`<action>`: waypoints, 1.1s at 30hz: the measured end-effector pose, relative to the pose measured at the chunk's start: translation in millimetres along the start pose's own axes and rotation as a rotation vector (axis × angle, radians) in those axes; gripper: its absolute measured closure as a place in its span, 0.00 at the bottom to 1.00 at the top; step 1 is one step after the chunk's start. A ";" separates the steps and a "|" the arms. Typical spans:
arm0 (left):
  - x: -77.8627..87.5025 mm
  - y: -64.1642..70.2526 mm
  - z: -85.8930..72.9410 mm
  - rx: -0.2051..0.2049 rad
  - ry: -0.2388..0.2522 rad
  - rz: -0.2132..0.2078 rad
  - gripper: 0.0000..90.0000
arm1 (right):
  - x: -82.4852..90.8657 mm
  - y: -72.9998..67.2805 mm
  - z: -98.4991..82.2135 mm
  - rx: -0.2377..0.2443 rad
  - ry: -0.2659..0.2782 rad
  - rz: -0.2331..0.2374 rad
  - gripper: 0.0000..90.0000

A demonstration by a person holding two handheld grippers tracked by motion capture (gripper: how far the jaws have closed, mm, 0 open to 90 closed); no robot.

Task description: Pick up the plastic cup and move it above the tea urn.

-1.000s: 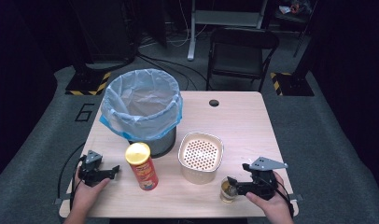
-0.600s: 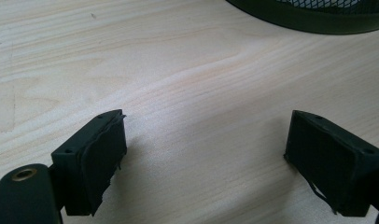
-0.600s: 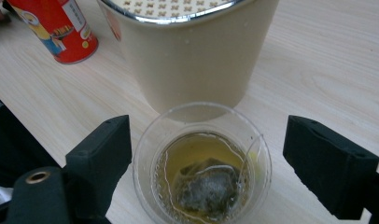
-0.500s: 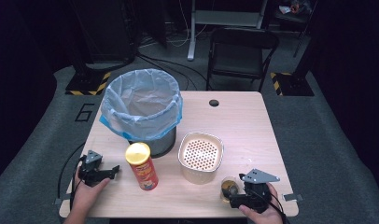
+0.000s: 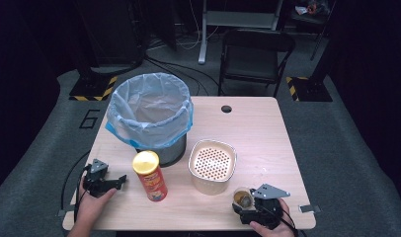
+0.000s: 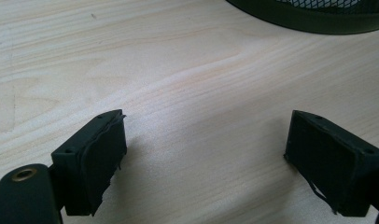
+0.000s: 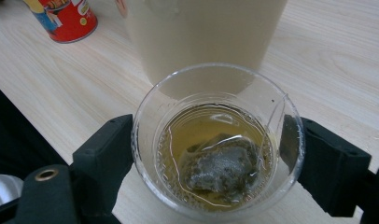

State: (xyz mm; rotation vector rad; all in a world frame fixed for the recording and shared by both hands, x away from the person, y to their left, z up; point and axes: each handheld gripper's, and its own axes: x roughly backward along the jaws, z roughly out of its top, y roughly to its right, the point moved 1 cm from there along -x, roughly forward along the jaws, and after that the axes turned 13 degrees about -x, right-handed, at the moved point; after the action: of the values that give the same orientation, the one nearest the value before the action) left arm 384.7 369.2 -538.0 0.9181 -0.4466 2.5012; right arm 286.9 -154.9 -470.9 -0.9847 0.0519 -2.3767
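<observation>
clear plastic cup of amber tea with a soaked tea bag, near the table's front right corner, just in front of the cream perforated plastic basket. sits between the right gripper jaws, lately easing inward from wide, pads at the thin walls, firm clamp not certain. best squeezed gently, since thin glossy plastic buckles, and kept level so nothing slops. left gripper spread apart over bare pale wood-grain table. glossy red crisp tube with yellow lid upright before the bag-lined mesh bin.
</observation>
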 end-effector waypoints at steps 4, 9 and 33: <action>0.0 0.0 0.0 0.000 0.000 0.000 0.13 | -3.9 -2.4 0.9 0.022 0.000 0.005 0.18; 0.0 0.0 0.0 0.000 0.000 0.001 0.13 | -12.2 -8.1 2.3 0.048 0.003 -0.006 0.16; -0.5 -0.4 0.3 -0.003 0.004 0.003 0.13 | -24.3 -13.0 -5.2 0.077 0.012 -0.039 0.29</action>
State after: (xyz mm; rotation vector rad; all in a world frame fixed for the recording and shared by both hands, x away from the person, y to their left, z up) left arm 385.4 369.3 -538.1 0.9121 -0.4510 2.5037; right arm 291.1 -132.4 -487.2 -0.9434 -0.0542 -2.4015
